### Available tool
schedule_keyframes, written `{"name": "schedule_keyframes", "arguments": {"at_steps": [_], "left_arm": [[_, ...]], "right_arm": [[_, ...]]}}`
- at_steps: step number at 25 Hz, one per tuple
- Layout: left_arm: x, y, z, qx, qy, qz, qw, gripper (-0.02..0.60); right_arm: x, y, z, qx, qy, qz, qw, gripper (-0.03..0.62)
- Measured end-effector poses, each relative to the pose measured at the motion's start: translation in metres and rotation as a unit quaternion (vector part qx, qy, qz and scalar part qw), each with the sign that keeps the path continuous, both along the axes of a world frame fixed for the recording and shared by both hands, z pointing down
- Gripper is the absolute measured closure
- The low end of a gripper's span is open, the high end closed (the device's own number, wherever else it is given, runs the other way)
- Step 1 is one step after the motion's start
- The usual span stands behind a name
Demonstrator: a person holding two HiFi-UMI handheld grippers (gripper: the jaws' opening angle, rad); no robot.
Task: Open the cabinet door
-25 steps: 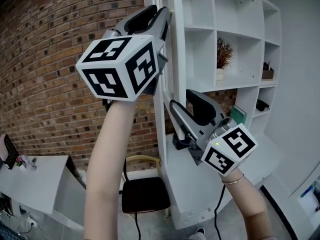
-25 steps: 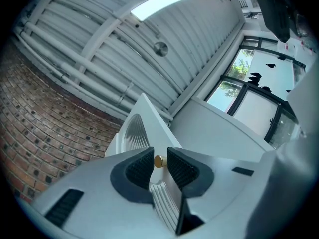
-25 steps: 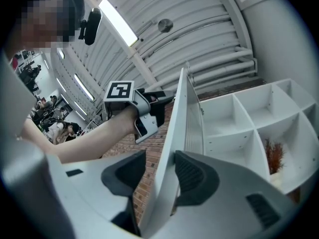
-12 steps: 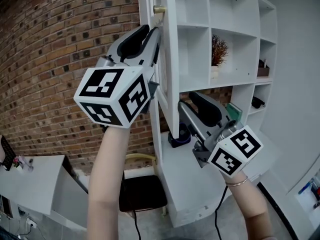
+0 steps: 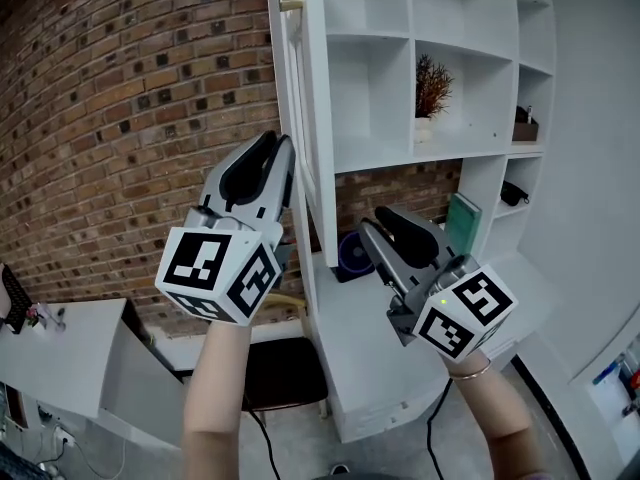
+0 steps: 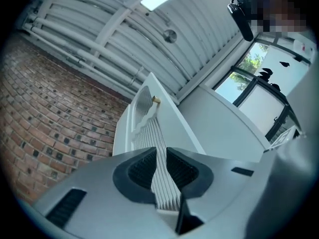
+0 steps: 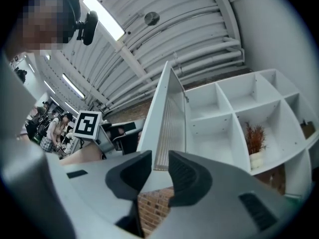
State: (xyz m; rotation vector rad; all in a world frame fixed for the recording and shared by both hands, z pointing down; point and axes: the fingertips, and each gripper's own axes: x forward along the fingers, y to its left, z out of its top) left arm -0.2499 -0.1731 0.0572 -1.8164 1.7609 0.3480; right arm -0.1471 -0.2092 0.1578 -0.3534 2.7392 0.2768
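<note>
Shows the cabinet door (image 5: 312, 118) swung open, edge-on, standing out from a white shelving unit (image 5: 440, 158), brass knob (image 5: 291, 3) near its top. Finds the left gripper (image 5: 277, 144) just left of the door, jaws narrow and closing on nothing. Puts the right gripper (image 5: 376, 220) below the door's lower corner, jaws likewise closing, empty. Backs onto a brick wall (image 5: 110, 118).

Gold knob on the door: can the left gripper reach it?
Probably yes. The knob sits higher up the open door, with nothing between it and the left gripper, whose closing jaws hold nothing; it would have to rise.
</note>
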Motion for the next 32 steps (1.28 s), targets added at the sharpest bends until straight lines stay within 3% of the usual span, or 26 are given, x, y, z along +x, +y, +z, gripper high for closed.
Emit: {"name": "schedule_keyframes", "arguments": {"at_steps": [10,23,32], "left_arm": [[-0.024,-0.004,0.094,-0.081,0.088,-0.017,0.9927,0.534],[-0.010,-0.009,0.193,-0.173,0.103,-0.064,0.9774,0.563],[0.012,-0.015,0.260,-0.233,0.129,-0.060,0.9620,0.575]], "right_arm": [[0.021,-0.023,0.055,-0.044,0.048,0.026,0.998,0.533],[0.047,-0.043,0.114,-0.098,0.081,0.053,0.991,0.589],[0.065,-0.044,0.160,-0.129,0.125,0.067,0.981,0.589]]}}
